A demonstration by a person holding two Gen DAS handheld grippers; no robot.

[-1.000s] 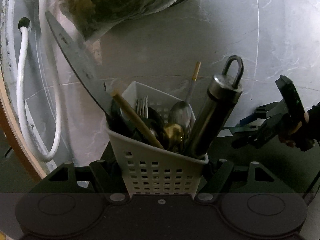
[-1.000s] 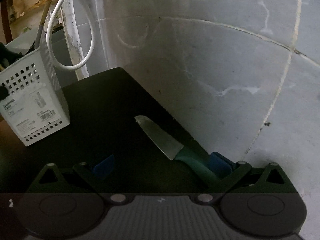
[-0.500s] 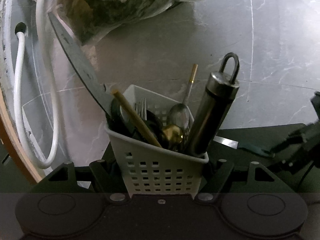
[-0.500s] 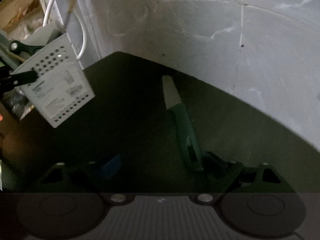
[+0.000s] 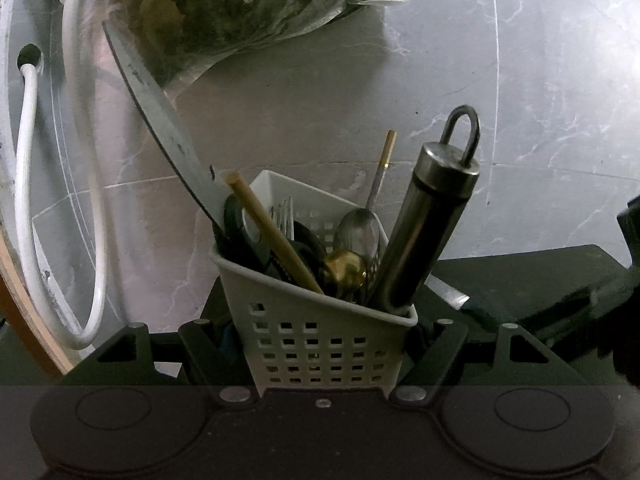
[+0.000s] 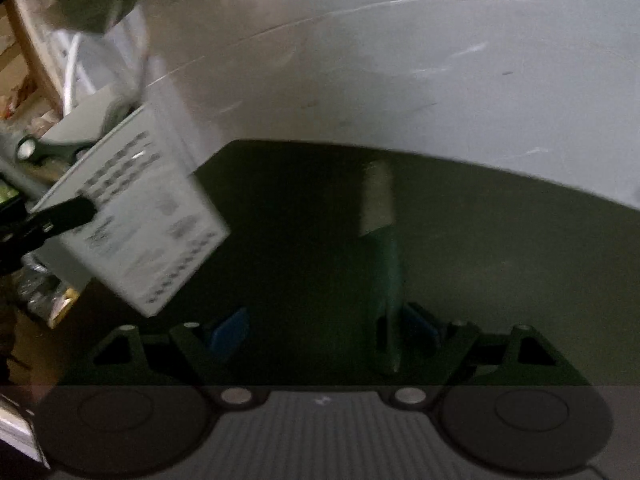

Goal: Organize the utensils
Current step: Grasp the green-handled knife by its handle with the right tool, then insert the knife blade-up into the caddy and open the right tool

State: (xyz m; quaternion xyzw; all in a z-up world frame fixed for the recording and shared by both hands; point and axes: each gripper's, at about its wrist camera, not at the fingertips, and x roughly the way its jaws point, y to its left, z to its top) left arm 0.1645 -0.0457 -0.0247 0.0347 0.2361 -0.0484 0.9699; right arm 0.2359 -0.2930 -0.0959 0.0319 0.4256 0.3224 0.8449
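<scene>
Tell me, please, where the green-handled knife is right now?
The knife lies flat on the dark mat, right of the white caddy, its handle by the right gripper's right finger; the left wrist view shows it behind the caddy.

White perforated plastic utensil basket (image 5: 320,340) stands upright, tilted slightly, on the dark countertop. Contents: a large steel blade (image 5: 160,120) leaning up and left out of the basket, a pale wooden stick (image 5: 272,236), a fork (image 5: 282,216), a silver spoon (image 5: 358,228), a brass-coloured spoon bowl (image 5: 345,272), and a steel cylinder with a loop top (image 5: 428,232) leaning right. A green-handled knife (image 6: 384,264) lies flat on the countertop, well apart from the basket, blade pointing toward the wall.
</scene>
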